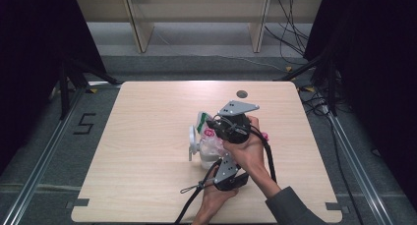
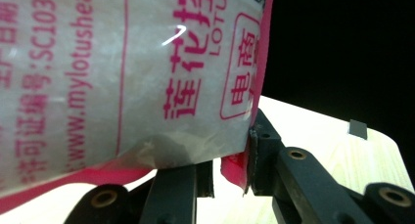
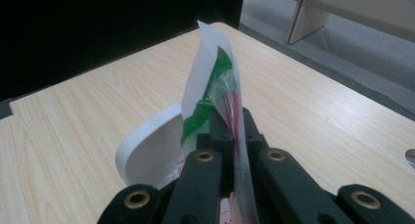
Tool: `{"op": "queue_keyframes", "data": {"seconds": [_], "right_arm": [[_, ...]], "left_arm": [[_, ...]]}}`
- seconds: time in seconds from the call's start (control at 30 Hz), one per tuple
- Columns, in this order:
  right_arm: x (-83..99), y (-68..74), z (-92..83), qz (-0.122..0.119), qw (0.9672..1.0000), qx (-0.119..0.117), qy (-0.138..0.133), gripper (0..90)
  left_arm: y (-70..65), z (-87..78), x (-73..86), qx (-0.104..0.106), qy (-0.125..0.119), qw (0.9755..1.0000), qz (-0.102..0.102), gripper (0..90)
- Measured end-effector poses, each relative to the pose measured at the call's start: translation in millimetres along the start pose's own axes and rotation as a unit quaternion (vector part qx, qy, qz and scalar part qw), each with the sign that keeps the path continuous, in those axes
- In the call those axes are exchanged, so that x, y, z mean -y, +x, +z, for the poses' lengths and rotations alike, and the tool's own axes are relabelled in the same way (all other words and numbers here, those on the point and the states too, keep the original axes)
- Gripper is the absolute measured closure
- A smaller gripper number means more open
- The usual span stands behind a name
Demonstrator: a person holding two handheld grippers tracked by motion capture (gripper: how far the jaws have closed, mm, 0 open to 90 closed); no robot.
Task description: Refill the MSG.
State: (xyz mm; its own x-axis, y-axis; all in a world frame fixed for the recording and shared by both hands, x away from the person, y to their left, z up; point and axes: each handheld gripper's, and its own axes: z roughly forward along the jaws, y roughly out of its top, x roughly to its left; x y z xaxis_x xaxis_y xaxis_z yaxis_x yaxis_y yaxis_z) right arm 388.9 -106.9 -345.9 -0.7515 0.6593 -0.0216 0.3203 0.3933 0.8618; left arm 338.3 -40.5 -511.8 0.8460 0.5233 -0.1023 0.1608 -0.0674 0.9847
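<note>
A translucent plastic bag with pink print stands mid-table between both grippers. Its printed side is close up in the left gripper view. There my left gripper is shut on the bag's pink bottom edge; in the high view it comes at the bag from the near side. My right gripper is shut on the bag's top edge, a white and green strip rising between its jaws. A white round piece stands on edge just left of the bag.
The light wooden table has a dark round hole near its far edge. Beyond it stand a wooden shelf frame and loose cables on the floor. A black cable trails from my left gripper.
</note>
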Motion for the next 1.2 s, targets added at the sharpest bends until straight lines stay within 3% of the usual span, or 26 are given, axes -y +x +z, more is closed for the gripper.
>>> {"op": "queue_keyframes", "data": {"seconds": [0.03, 0.37, 0.4, 0.5, 0.83, 0.93, 1.03, 1.1, 1.17, 1.2], "right_arm": [[0.3, 0.7, 0.5, 0.012, 0.9999, -0.003, 0.0, 90.0], [0.2, 2.7, 1.6, 0.006, 1.0, 0.004, 0.001, 90.0], [-0.3, 0.1, 1.4, -0.005, 1.0, 0.001, -0.002, 90.0], [0.3, 2.7, 0.9, 0.007, 1.0, 0.002, 0.005, 90.0], [0.2, 3.6, 3.0, 0.005, 1.0, 0.006, -0.002, 90.0], [-1.0, 2.6, 1.8, 0.003, 1.0, -0.006, -0.004, 90.0], [0.0, 4.4, 3.6, -0.006, 1.0, 0.002, 0.003, 90.0], [-0.7, 3.3, 3.4, -0.009, 1.0, -0.001, 0.001, 90.0], [-0.5, 3.6, 2.6, 0.006, 1.0, 0.001, 0.0, 90.0], [-0.2, 4.0, 3.5, 0.002, 1.0, 0.003, -0.005, 90.0]], "left_arm": [[0.1, 0.1, -0.1, 0.0, 0.001, 1.0, 0.0, 76.0], [-0.7, -0.4, -0.9, -0.002, 0.003, 1.0, 0.002, 76.0], [-0.3, -0.6, -1.0, -0.002, 0.004, 1.0, 0.003, 76.0], [-1.0, -0.6, -0.7, -0.001, 0.003, 1.0, 0.001, 76.0], [-0.1, -0.1, -1.0, 0.005, -0.005, 1.0, 0.0, 76.0], [-0.3, -1.1, -1.4, 0.001, -0.003, 1.0, 0.001, 76.0], [-0.8, 0.6, -0.3, 0.003, -0.01, 0.9999, -0.001, 76.0], [-0.7, -1.7, -1.4, -0.002, 0.0, 1.0, 0.001, 76.0], [-0.1, -0.6, -1.3, 0.004, -0.007, 1.0, 0.001, 76.0], [-1.1, -1.7, -1.7, -0.001, -0.001, 1.0, 0.002, 76.0]]}}
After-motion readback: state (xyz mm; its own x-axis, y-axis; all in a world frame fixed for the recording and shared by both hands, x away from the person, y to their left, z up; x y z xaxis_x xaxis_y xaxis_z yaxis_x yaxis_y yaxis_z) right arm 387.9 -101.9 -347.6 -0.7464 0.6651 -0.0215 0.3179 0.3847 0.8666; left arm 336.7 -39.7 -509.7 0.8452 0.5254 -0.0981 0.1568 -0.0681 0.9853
